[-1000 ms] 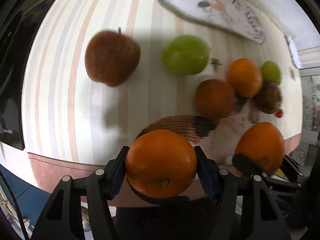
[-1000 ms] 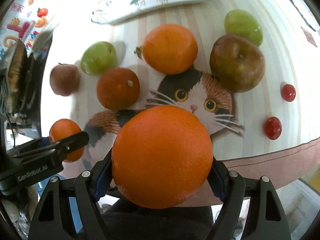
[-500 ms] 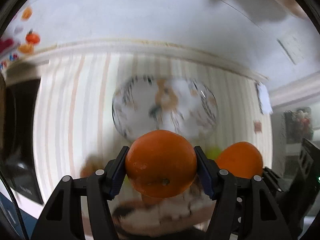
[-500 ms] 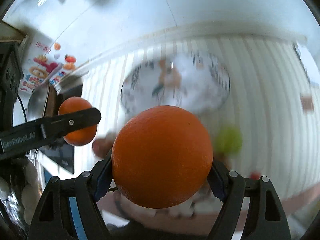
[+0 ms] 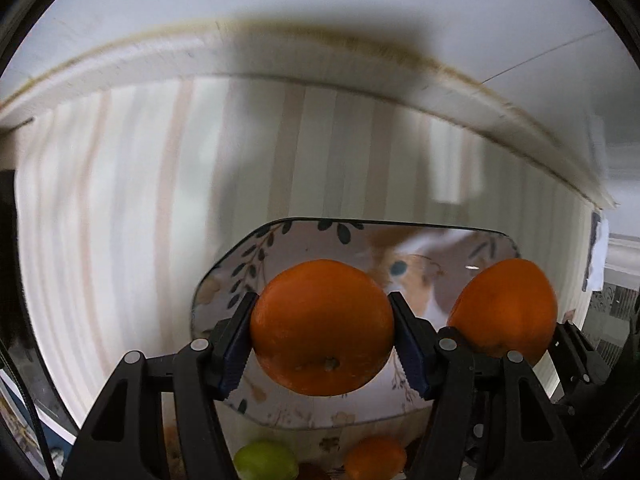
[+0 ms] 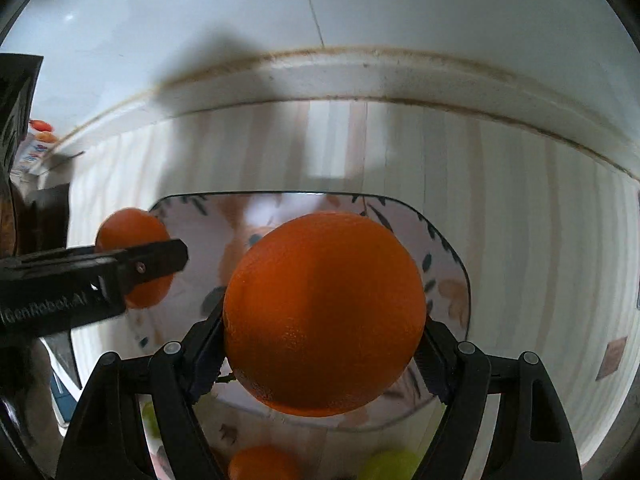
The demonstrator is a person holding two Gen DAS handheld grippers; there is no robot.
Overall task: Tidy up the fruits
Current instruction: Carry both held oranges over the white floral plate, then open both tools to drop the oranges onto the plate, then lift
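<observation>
My left gripper (image 5: 322, 338) is shut on an orange (image 5: 320, 326) and holds it above a floral plate (image 5: 236, 264). My right gripper (image 6: 322, 338) is shut on a larger orange (image 6: 324, 312) above the same plate (image 6: 448, 280). The right gripper's orange (image 5: 504, 308) shows at the right of the left wrist view. The left gripper's orange (image 6: 132, 228) shows at the left of the right wrist view, partly behind its black finger. The plate holds no fruit that I can see.
The plate lies on a striped tablecloth (image 5: 120, 208) close to a white wall (image 5: 320, 20). A green fruit (image 5: 264, 460) and a small orange (image 5: 374, 462) lie near the plate's front edge. They also show in the right wrist view: green fruit (image 6: 390, 464), orange (image 6: 260, 462).
Both grippers have moved forward with their oranges, away from the loose fruit on the cat mat, and now hang over the floral plate, which fills the lower middle of both views.
</observation>
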